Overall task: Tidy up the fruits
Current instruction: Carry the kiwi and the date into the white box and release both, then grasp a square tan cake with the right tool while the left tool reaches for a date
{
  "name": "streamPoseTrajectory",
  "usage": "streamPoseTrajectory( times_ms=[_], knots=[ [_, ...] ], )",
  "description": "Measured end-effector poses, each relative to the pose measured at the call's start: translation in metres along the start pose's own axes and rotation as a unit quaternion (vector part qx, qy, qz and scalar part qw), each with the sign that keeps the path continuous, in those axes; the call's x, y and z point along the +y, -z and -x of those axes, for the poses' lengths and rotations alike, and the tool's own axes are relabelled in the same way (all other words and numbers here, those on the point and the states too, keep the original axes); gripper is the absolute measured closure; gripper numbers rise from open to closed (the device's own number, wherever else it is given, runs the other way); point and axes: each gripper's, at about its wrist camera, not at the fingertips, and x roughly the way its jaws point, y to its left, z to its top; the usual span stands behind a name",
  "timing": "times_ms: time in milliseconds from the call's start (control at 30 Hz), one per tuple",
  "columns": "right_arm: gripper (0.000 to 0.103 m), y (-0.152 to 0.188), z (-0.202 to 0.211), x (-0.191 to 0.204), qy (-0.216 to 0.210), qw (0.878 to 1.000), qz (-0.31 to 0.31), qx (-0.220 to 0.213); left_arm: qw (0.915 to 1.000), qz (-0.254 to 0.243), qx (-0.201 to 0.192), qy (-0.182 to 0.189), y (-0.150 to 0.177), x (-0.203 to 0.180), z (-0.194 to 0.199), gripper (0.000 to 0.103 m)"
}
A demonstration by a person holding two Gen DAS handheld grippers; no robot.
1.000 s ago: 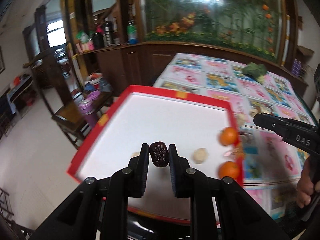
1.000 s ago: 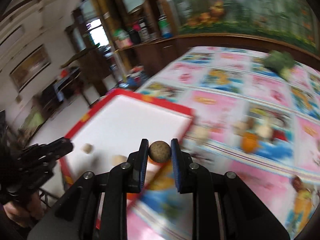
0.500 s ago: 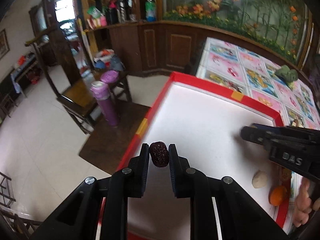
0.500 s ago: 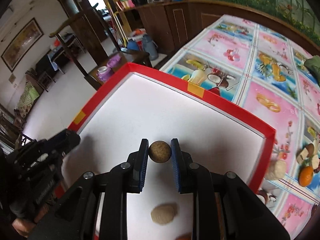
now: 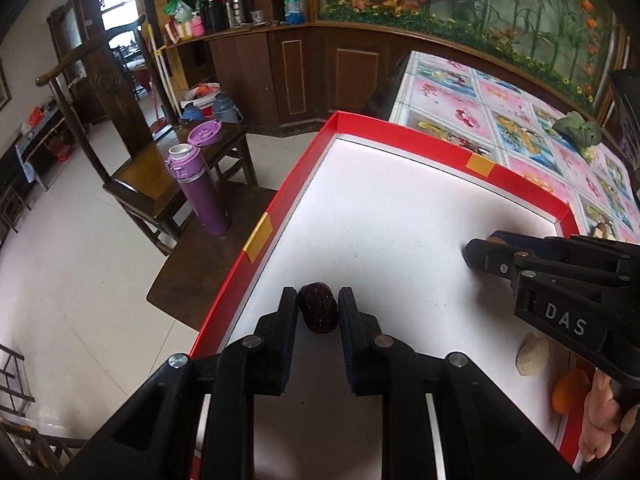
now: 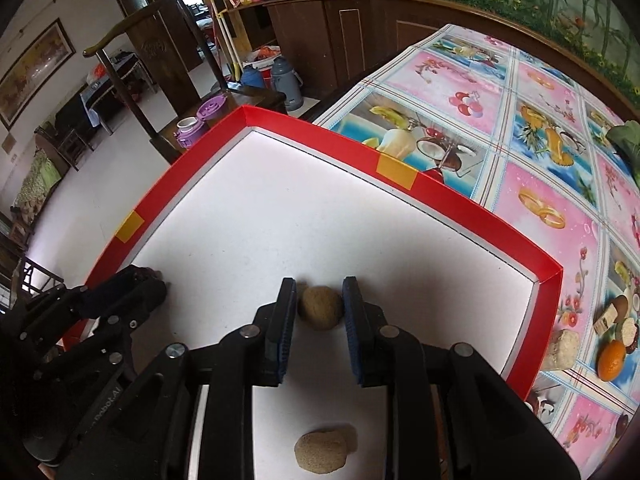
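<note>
Daylight from the window (image 5: 120,12) at my far left fills the room evenly, and the white floor of the red tray (image 6: 320,216) comes out bright, nearly washed out, with soft grey shadows pooling under my left claw (image 5: 318,312) and my right claw (image 6: 320,308). Both fisheye views are sharp in the middle, free of motion blur. Straight lines bow hard toward the edges, and the corners fall off to black.

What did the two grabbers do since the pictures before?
Both tools came down into the red tray. The left tool opened around the dark red date; the right tool opened around the round brown fruit. The pale fruit and orange stayed put.
</note>
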Motion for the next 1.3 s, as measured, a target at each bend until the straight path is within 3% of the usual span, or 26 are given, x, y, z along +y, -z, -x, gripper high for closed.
streamPoseTrajectory(
  times_ms=[33, 67, 100, 200, 267, 467, 767, 900, 1100, 1233, 1300],
  knots=[
    [0.057, 0.001, 0.001, -0.001, -0.008, 1.000, -0.001, 0.002, 0.9999, 0.002, 0.000, -0.015, 0.000, 0.001, 0.000, 0.064],
    [0.041, 0.001, 0.002, -0.003, -0.011, 1.000, -0.005, 0.002, 0.9998, 0.006, 0.000, -0.018, 0.000, 0.001, 0.001, 0.049],
    [0.039, 0.003, 0.009, -0.008, -0.019, 1.000, -0.014, -0.013, 0.9999, 0.012, 0.001, -0.005, 0.002, 0.001, 0.003, 0.039],
    [0.039, 0.013, 0.035, -0.018, -0.039, 0.997, -0.009, -0.064, 0.9994, 0.003, -0.015, -0.030, 0.007, -0.005, 0.014, 0.033],
    [0.039, 0.021, 0.055, -0.026, -0.037, 0.995, 0.000, -0.091, 0.9984, -0.007, -0.031, -0.046, 0.011, -0.012, 0.024, 0.031],
    [0.027, 0.067, 0.120, -0.080, 0.013, 0.986, 0.019, -0.165, 0.9966, -0.019, -0.075, -0.029, 0.016, -0.034, 0.062, 0.024],
    [0.026, 0.161, 0.195, -0.225, 0.105, 0.972, -0.097, -0.188, 0.9904, -0.105, -0.079, 0.044, 0.034, -0.112, 0.087, 0.024],
    [0.027, 0.195, 0.217, -0.292, 0.153, 0.956, -0.169, -0.184, 0.9838, -0.147, -0.070, 0.075, 0.044, -0.154, 0.091, 0.024],
    [0.027, 0.209, 0.231, -0.366, 0.173, 0.932, -0.260, -0.184, 0.9671, -0.213, -0.054, 0.128, 0.056, -0.220, 0.099, 0.024],
    [0.027, 0.193, 0.220, -0.388, 0.139, 0.934, -0.284, -0.167, 0.9552, -0.249, -0.059, 0.148, 0.055, -0.259, 0.103, 0.024],
    [0.027, 0.178, 0.211, -0.388, 0.143, 0.936, -0.281, -0.158, 0.9527, -0.258, -0.054, 0.152, 0.056, -0.275, 0.103, 0.024]
  ],
)
